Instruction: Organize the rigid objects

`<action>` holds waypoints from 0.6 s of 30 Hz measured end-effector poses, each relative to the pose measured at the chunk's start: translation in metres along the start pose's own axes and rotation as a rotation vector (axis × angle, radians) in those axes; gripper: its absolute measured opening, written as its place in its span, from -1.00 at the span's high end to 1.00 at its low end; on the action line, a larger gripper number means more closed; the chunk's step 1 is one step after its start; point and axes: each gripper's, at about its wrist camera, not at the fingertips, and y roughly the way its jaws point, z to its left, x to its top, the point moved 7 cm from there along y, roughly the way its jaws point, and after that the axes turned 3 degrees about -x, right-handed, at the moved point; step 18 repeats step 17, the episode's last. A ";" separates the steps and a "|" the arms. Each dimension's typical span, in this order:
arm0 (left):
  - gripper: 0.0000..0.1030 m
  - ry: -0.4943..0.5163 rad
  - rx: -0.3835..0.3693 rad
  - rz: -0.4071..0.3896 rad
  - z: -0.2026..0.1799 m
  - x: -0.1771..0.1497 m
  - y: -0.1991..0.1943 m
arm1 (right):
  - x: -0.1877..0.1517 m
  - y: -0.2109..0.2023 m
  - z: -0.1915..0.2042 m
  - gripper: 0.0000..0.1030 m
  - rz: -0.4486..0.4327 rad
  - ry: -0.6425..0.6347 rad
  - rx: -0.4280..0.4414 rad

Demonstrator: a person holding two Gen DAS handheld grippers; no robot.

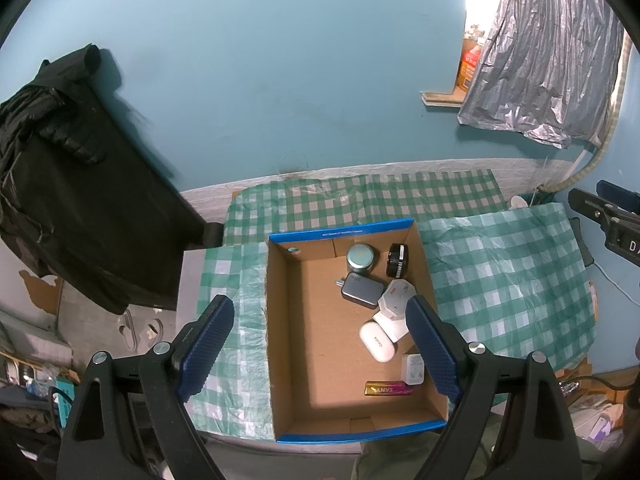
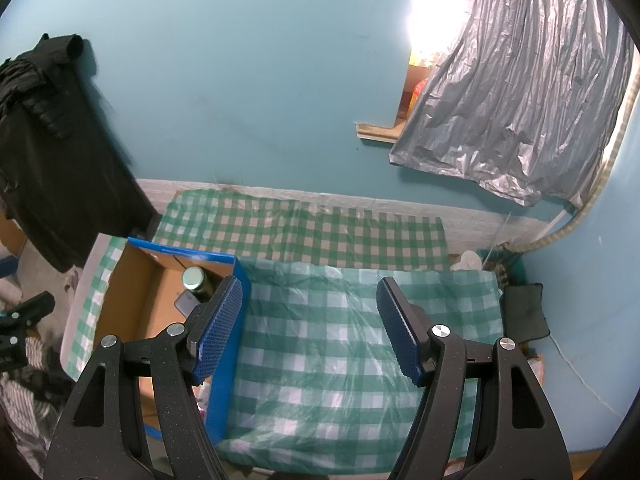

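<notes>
Cardboard box (image 1: 280, 340) on checked worktop (image 1: 500, 272) held round tin (image 1: 361, 258), grey charger (image 1: 362, 289), white case (image 1: 377, 341), possibly a battery (image 1: 388, 389). Left tongs (image 1: 320, 352) and right tongs (image 2: 310, 326) stood open, empty.

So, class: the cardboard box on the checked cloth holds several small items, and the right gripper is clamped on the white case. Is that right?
Not quite. The right gripper is open and empty above the checked cloth, as the right wrist view shows. The white case lies in the cardboard box.

box (image 1: 280, 340) on tablecloth (image 1: 500, 280), tin (image 1: 361, 258) inside
</notes>
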 end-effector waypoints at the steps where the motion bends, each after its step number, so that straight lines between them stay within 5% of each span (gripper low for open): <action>1: -0.73 0.000 0.000 0.000 0.000 0.000 0.000 | -0.001 0.000 0.000 -0.34 0.001 0.000 0.000; 18: -0.73 -0.010 -0.013 -0.001 -0.003 -0.001 -0.003 | -0.005 -0.001 -0.001 -0.34 0.005 0.002 -0.004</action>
